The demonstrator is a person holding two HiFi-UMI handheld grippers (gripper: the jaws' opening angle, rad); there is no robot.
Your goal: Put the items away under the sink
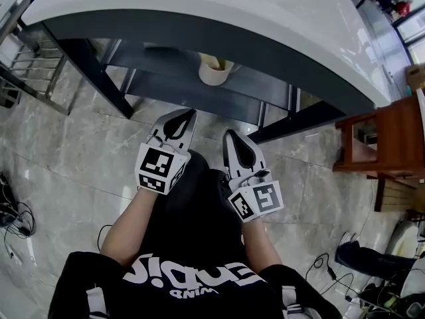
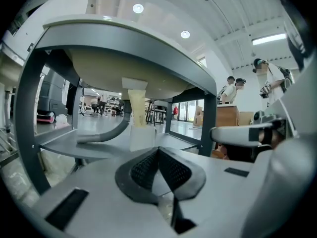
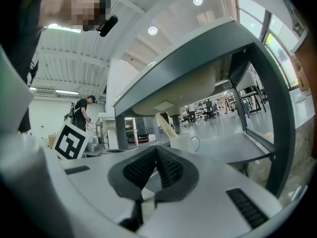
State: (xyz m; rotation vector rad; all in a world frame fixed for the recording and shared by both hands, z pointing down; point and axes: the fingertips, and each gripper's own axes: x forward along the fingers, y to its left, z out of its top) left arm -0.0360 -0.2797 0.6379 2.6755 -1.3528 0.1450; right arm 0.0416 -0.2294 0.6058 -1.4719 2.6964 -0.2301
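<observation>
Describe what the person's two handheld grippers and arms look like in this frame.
Both the left gripper and the right gripper have white plastic bodies tapering to ribbed black rubber pads, and each carries a white cube with black square markers. No cables show on them. The person wears a black short-sleeved T-shirt with white lettering.
</observation>
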